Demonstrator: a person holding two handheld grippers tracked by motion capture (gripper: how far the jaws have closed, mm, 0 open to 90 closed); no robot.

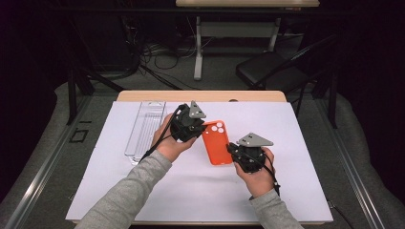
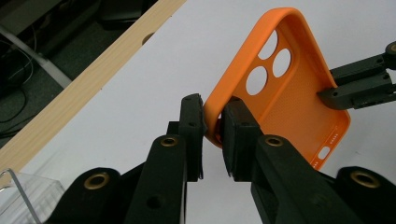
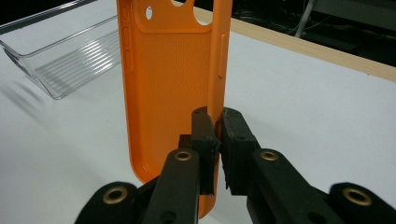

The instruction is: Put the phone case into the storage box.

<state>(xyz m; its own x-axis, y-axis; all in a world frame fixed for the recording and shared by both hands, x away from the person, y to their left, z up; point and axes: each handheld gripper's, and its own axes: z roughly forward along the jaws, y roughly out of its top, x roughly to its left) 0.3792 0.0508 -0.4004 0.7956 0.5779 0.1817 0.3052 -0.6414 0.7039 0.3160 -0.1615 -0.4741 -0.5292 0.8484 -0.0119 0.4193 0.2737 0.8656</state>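
Left tool [image 1: 200,128], seen from the high view, pinches the left rim of the orange case [image 1: 217,142] while the right tool [image 1: 232,149] pinches its right rim nearer the near end, so the case hangs between them above the white counter [image 1: 286,191], long axis running far to near, camera holes at the far end. From the left tool view, its jaws are closed on one rim of the case [image 2: 299,107] with the right tool [image 2: 327,93] clamped on the opposite rim. From the right tool view, the right jaws nip a side wall of the case [image 3: 173,84], hollow side showing, clear tray [image 3: 70,60] far left; I judge both tools equally placed for any move.
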